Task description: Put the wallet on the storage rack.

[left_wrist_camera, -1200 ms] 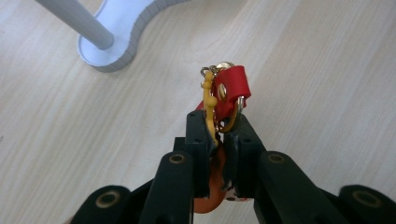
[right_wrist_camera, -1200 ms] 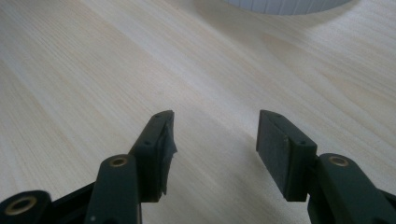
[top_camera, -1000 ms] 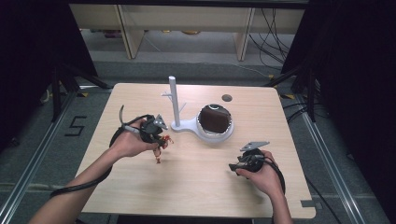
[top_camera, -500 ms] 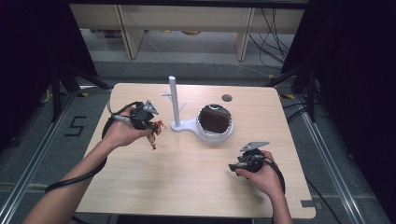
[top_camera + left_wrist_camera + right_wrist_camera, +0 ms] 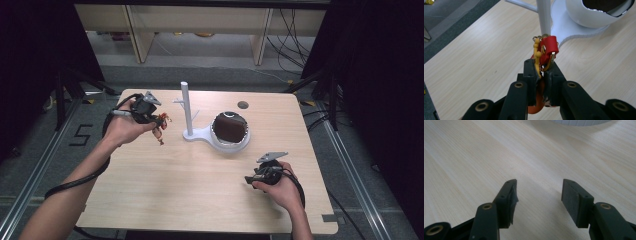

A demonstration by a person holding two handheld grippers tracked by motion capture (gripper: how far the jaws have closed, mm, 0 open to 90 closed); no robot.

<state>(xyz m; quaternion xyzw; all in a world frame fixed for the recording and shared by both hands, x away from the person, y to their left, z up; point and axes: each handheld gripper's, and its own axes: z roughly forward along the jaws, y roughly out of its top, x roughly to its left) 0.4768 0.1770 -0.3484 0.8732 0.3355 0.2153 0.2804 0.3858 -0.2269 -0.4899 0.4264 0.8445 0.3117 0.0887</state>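
Observation:
My left gripper (image 5: 151, 118) (image 5: 541, 66) is shut on a small red, orange and yellow keychain toy (image 5: 161, 123) (image 5: 546, 49). It holds the toy in the air, just left of the white stand's upright post (image 5: 185, 107) (image 5: 544, 15). The post has short side pegs and rises from a flat white base (image 5: 200, 135). On that base sits a white bowl (image 5: 231, 131) (image 5: 596, 12) with a dark inside. My right gripper (image 5: 251, 179) (image 5: 538, 192) rests low at the table's front right, jaws open with only bare wood between them.
The light wooden table (image 5: 190, 185) has a small dark round hole (image 5: 243, 105) near its far edge. Cables trail from both grippers off the table's sides. Dark frame rails and shelving stand around and behind the table.
My left hand has lifted the toy and carried it away from me, toward the table's far left near the stand's post. The right hand has stayed put.

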